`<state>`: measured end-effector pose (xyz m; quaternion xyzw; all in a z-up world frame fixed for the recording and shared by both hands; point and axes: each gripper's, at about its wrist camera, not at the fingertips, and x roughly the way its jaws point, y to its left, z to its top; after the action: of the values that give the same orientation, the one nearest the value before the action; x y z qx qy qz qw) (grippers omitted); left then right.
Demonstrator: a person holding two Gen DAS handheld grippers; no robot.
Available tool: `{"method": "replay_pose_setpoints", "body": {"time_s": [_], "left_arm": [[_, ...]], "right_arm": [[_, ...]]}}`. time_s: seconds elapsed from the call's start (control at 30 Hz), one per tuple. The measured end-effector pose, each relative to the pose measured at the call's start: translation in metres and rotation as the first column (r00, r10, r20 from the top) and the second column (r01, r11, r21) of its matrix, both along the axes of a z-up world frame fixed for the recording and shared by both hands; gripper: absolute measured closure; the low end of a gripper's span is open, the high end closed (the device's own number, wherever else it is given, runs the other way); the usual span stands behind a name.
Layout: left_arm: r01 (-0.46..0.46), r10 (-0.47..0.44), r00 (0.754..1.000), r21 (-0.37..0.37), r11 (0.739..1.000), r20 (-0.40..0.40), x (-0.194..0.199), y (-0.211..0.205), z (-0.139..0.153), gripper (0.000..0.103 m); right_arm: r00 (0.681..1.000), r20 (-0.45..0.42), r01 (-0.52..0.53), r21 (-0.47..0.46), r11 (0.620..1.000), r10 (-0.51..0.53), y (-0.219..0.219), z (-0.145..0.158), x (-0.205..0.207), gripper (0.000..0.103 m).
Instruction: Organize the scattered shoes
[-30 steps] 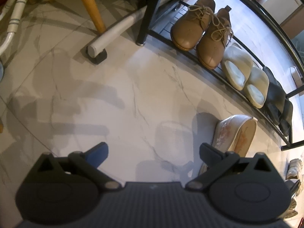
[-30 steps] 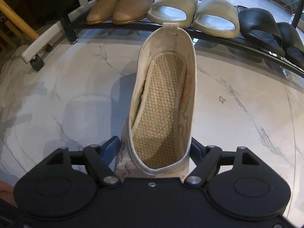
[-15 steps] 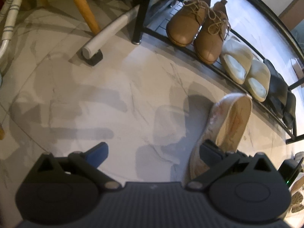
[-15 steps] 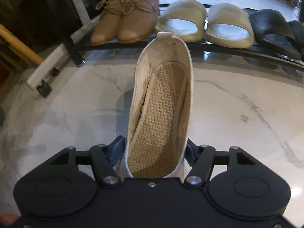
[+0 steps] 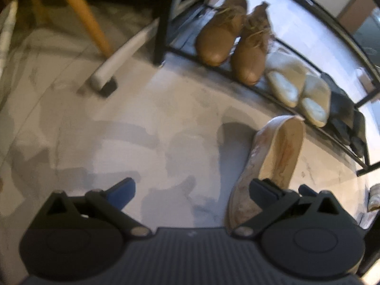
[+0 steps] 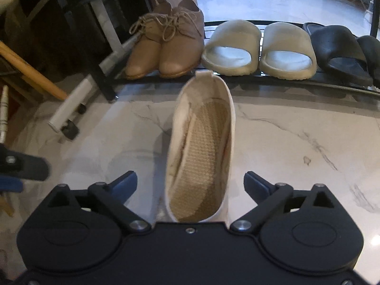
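Note:
A cream slip-on shoe (image 6: 201, 147) with a woven insole lies on the marble floor, its heel toward the low black shoe rack (image 6: 261, 80). My right gripper (image 6: 190, 185) straddles its toe end; the jaws are opening, and both blue pads stand clear of the shoe's sides. The left wrist view shows the same shoe (image 5: 275, 156) from the side, just behind the right finger of my left gripper (image 5: 192, 187). That gripper is open over bare floor with nothing between its pads. On the rack sit tan lace-up shoes (image 6: 166, 47), cream slides (image 6: 258, 47) and black slides (image 6: 339, 49).
A wooden chair leg (image 5: 83, 16) and a white tube on a black caster (image 5: 106, 76) stand left of the rack. Another pale shoe (image 5: 375, 197) shows at the right edge. My left gripper's finger (image 6: 21, 168) enters the right wrist view at far left.
The right jaws were pressed on the cream shoe's sides and have now spread wide off it. The right gripper has lifted a little. The left gripper has hardly moved.

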<state>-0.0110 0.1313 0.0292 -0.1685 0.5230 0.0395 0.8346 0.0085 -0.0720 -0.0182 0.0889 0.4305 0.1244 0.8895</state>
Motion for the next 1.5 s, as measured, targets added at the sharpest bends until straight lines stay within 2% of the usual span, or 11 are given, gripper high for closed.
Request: {"method": "replay_pose_setpoints", "body": {"time_s": [0.3, 0.47, 0.63, 0.77, 0.97, 1.03, 1.17, 1.23, 1.37, 1.43, 1.5], "left_arm": [[0.024, -0.024, 1.0, 0.008, 1.0, 0.003, 0.0, -0.004, 0.001, 0.001], [0.041, -0.041, 0.999, -0.001, 0.999, 0.035, -0.003, -0.008, 0.004, 0.001], [0.019, -0.02, 0.998, 0.022, 1.0, 0.065, -0.008, -0.011, 0.007, 0.001], [0.029, -0.047, 0.986, 0.119, 0.992, 0.157, -0.016, -0.029, 0.018, 0.001], [0.208, -0.28, 0.925, 0.275, 0.939, 0.256, -0.016, -0.117, 0.025, 0.001], [0.3, -0.377, 0.889, 0.292, 0.908, 0.261, -0.014, -0.165, 0.021, 0.001], [0.517, -0.579, 0.782, 0.277, 0.81, 0.231, -0.01, -0.256, 0.01, 0.001], [0.642, -0.705, 0.676, 0.297, 0.706, 0.213, -0.013, -0.318, 0.002, 0.001], [0.715, -0.828, 0.529, 0.427, 0.554, 0.188, -0.019, -0.377, -0.011, 0.001], [0.74, -0.889, 0.428, 0.502, 0.448, 0.162, -0.02, -0.414, -0.018, 0.001], [0.751, -0.91, 0.386, 0.522, 0.405, 0.151, -0.017, -0.434, -0.025, 0.001]], "right_arm": [[0.963, 0.12, 0.228, 0.105, 0.968, -0.24, -0.056, 0.107, -0.032, 0.0], [0.863, 0.324, 0.357, 0.151, 0.922, -0.387, -0.11, 0.168, -0.086, 0.0], [0.793, 0.388, 0.425, 0.2, 0.883, -0.469, -0.142, 0.178, -0.123, 0.0], [0.653, 0.528, 0.52, 0.207, 0.828, -0.542, -0.15, 0.183, -0.145, 0.0], [0.544, 0.746, 0.532, 0.047, 0.846, -0.383, -0.139, 0.19, -0.154, 0.0], [0.555, 0.759, 0.546, -0.024, 0.837, -0.34, -0.135, 0.189, -0.152, 0.0], [0.48, 0.794, 0.576, 0.033, 0.817, -0.372, -0.144, 0.196, -0.163, 0.0], [0.437, 0.812, 0.578, 0.076, 0.813, -0.387, -0.15, 0.202, -0.171, 0.0], [0.34, 0.848, 0.597, 0.139, 0.79, -0.406, -0.161, 0.211, -0.185, 0.0], [0.334, 0.843, 0.595, 0.158, 0.788, -0.421, -0.167, 0.213, -0.187, 0.0], [0.344, 0.825, 0.584, 0.186, 0.79, -0.449, -0.176, 0.211, -0.187, 0.0]]}}
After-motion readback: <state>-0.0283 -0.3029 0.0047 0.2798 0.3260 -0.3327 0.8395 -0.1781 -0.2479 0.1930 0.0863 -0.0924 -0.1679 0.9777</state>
